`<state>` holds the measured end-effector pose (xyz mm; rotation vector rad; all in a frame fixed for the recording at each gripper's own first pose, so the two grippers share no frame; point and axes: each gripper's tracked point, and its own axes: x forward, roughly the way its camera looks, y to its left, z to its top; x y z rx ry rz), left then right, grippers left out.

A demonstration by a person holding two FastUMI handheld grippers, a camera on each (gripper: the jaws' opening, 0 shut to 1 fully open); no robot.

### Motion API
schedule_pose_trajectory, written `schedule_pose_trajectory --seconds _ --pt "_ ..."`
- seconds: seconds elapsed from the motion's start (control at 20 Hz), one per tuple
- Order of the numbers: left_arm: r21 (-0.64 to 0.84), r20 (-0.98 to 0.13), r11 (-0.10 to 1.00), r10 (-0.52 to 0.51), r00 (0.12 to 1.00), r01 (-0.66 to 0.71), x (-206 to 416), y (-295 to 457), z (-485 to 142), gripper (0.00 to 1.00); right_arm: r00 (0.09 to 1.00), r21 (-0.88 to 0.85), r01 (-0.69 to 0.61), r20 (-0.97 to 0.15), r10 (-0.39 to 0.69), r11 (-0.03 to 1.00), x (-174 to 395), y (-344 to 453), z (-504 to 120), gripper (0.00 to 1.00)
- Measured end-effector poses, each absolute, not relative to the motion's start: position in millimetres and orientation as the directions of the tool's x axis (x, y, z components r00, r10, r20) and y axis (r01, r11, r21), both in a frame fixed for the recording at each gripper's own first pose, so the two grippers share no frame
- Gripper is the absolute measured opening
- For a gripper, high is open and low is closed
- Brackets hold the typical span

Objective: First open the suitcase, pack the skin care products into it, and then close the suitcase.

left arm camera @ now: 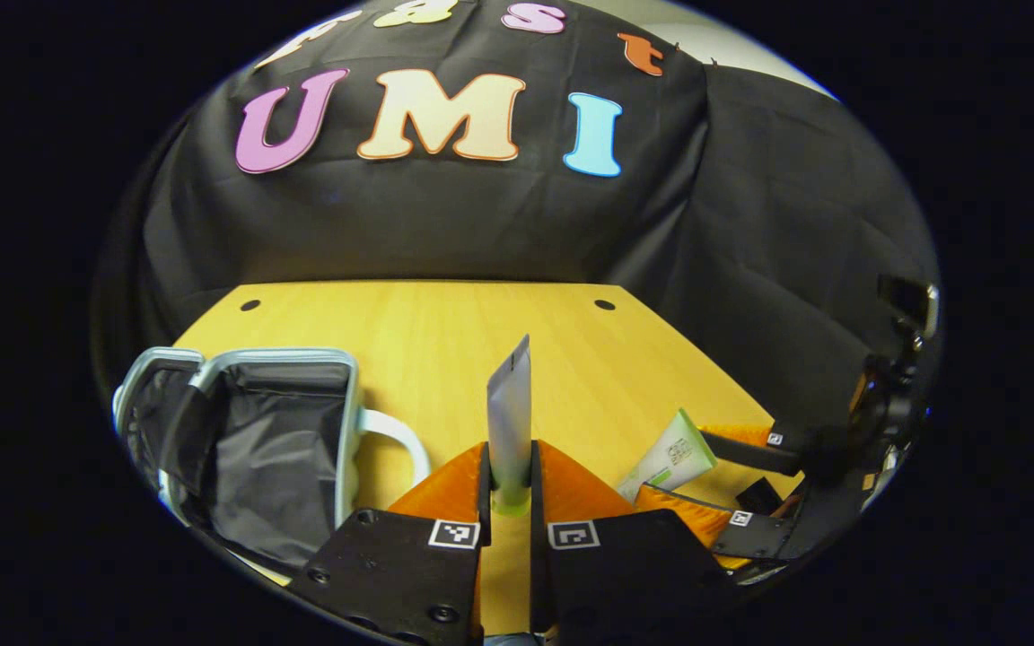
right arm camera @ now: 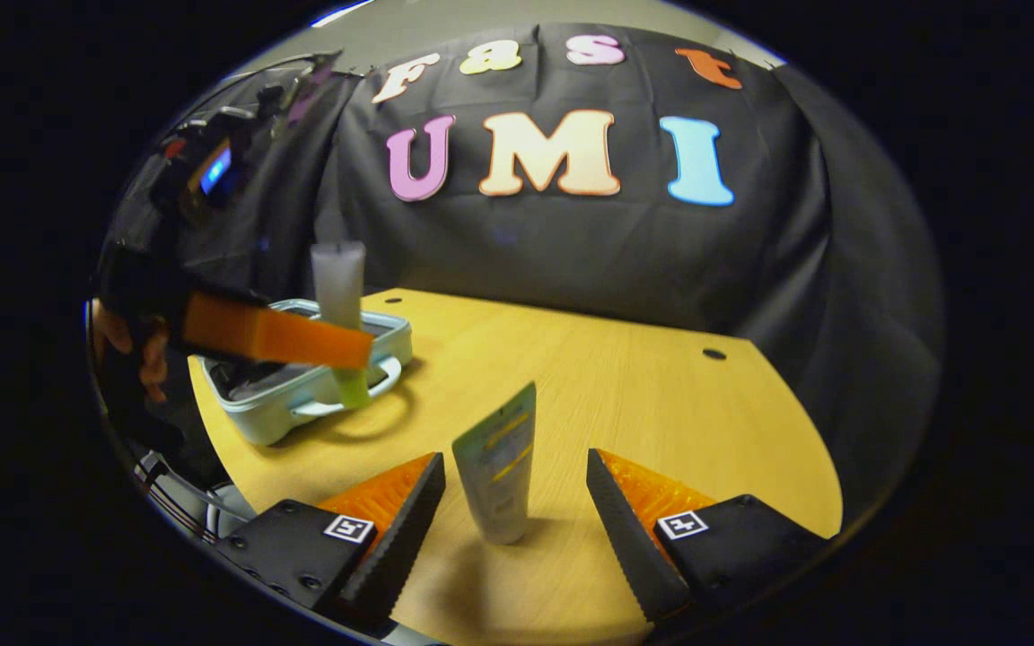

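Observation:
My left gripper [left arm camera: 510,449] is shut on a grey tube [left arm camera: 511,404] that stands upright between its fingers, green cap down. The small pale suitcase [left arm camera: 275,431] lies open on the table to its left, its dark lining showing. In the right gripper view, that same gripper [right arm camera: 355,350] holds the grey tube [right arm camera: 338,278] just above the suitcase's [right arm camera: 302,395] near side. My right gripper [right arm camera: 514,459] is open, one finger on each side of a white and green tube [right arm camera: 499,475] standing on its cap. That tube [left arm camera: 670,453] leans between the right gripper's [left arm camera: 661,475] fingers in the left gripper view.
The wooden table [right arm camera: 661,404] has two small round holes near its far edge. A hand [right arm camera: 122,345] grips the left tool at the far left. Black cloth walls close in the table at the back and right.

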<state>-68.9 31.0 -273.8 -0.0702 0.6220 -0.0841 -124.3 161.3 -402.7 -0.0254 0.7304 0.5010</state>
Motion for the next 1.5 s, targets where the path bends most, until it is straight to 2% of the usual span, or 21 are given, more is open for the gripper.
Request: schedule_pose_trajectory --seconds 0.1,0.15,0.3,0.35,0.4,0.5,0.7,0.85,1.0,1.15,1.2,1.25,1.4,1.5 --pt "-0.061 -0.590 0.998 -0.030 0.807 -0.008 -80.0 54.2 -264.7 0.13 0.604 0.172 -0.435 -0.672 0.428 0.884 -132.1 166.2 -420.5 0.87" --pt "-0.059 -0.595 0.997 0.001 0.804 -0.045 -86.6 64.3 -259.3 0.13 0.600 0.168 -0.427 -0.682 0.417 0.888 -134.3 165.8 -425.4 0.77" --pt "-0.044 -0.615 0.992 0.068 0.786 -0.120 -104.1 97.8 -250.2 0.13 0.541 0.237 -0.444 -0.698 0.469 0.864 -140.5 182.5 -422.4 0.34" --pt "-0.017 -0.616 0.989 0.105 0.781 -0.146 -107.6 115.1 -248.7 0.13 0.533 0.236 -0.448 -0.704 0.469 0.862 -138.3 183.8 -420.1 0.29" --pt "0.015 -0.629 0.986 0.139 0.765 -0.167 -110.9 133.4 -251.3 0.13 0.542 0.220 -0.447 -0.704 0.459 0.867 -130.4 184.2 -415.8 0.32" --pt "0.070 -0.670 0.976 0.198 0.716 -0.205 -115.7 169.6 -262.6 0.13 0.530 0.236 -0.432 -0.714 0.457 0.871 -124.4 193.7 -405.1 0.29" --pt "0.077 -0.767 0.971 0.203 0.609 -0.226 -128.2 221.1 -293.9 0.13 0.498 0.309 -0.397 -0.718 0.486 0.864 -114.7 246.5 -370.7 0.29" --pt "0.061 -0.828 0.978 0.161 0.537 -0.200 -133.7 243.5 -324.2 0.13 0.464 0.385 -0.418 -0.688 0.558 0.823 -111.2 313.7 -334.2 0.28" --pt "0.044 -0.856 0.988 0.115 0.503 -0.150 -133.1 256.2 -348.9 0.14 0.397 0.472 -0.430 -0.667 0.631 0.770 -115.8 382.0 -315.6 0.28" --pt "-0.010 -0.845 0.992 0.058 0.531 -0.126 -126.1 264.8 -353.1 0.18 0.316 0.504 -0.444 -0.686 0.656 0.741 -131.9 438.1 -322.1 0.28" --pt "-0.029 -0.831 0.993 0.040 0.555 -0.115 -121.4 269.1 -345.4 0.21 0.294 0.506 -0.446 -0.697 0.654 0.739 -137.4 452.6 -329.0 0.24" --pt "-0.046 -0.817 0.993 0.023 0.576 -0.104 -118.3 273.5 -339.0 0.41 0.274 0.506 -0.440 -0.711 0.647 0.742 -142.6 465.0 -338.5 0.28" --pt "-0.051 -0.776 0.995 0.018 0.631 -0.091 -108.8 301.9 -309.5 0.99 0.172 0.522 -0.372 -0.774 0.609 0.768 -162.8 493.8 -375.7 0.28" --pt "-0.049 -0.746 0.992 0.040 0.665 -0.115 -101.8 328.5 -293.8 0.95 0.116 0.503 -0.316 -0.821 0.559 0.804 -171.4 497.2 -402.7 0.28"
